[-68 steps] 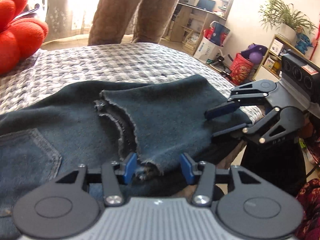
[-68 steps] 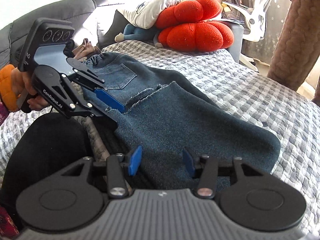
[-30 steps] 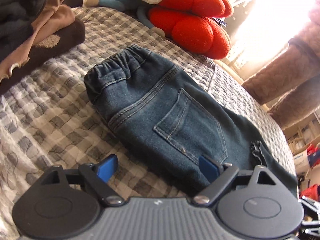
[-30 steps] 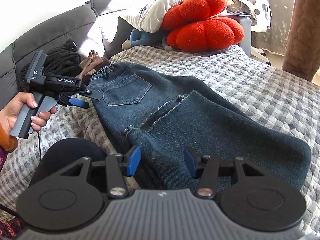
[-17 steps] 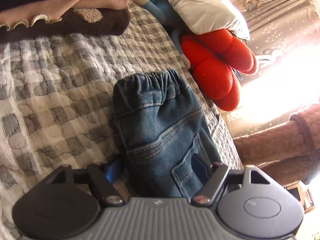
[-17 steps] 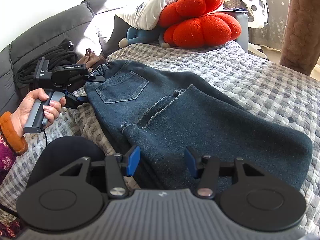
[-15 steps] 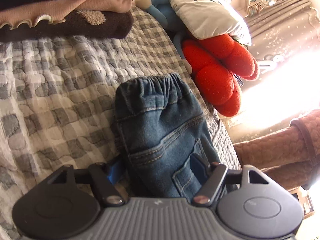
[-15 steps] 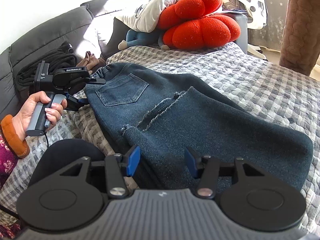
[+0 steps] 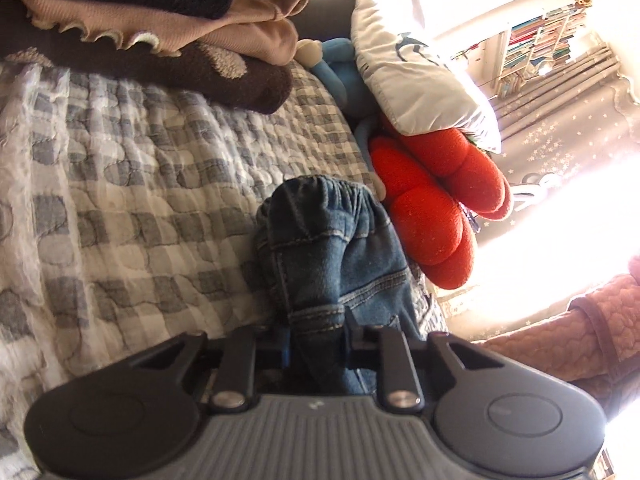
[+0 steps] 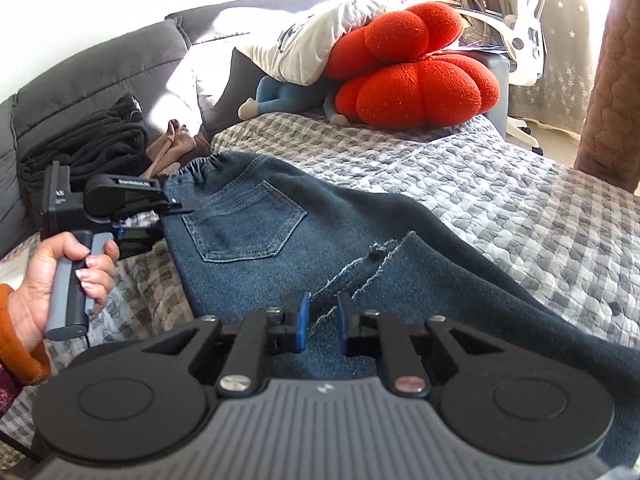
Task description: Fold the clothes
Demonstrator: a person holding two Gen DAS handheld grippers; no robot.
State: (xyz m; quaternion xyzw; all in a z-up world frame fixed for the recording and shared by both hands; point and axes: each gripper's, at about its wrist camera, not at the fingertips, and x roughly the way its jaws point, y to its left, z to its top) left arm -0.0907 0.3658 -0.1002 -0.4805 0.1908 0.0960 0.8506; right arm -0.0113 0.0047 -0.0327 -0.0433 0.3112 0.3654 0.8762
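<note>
Left wrist view: the left gripper (image 9: 316,344) has just closed its jaws on a bunched fold of the jeans (image 9: 340,256) near the elastic waistband; the jeans lie on the checked quilt (image 9: 132,184), a red cushion (image 9: 436,208) just to their right and folded clothes (image 9: 168,40) at the far left.

Right wrist view: the right gripper (image 10: 322,326) has just closed its jaws, which now pinch the frayed hem of the jeans (image 10: 280,224) at the near edge; a hand (image 10: 56,280) holds the left gripper (image 10: 180,216) at the waistband, far left.

The left tongs (image 10: 176,216) bear the letters "AS" on the camera block; other print is unreadable.
</note>
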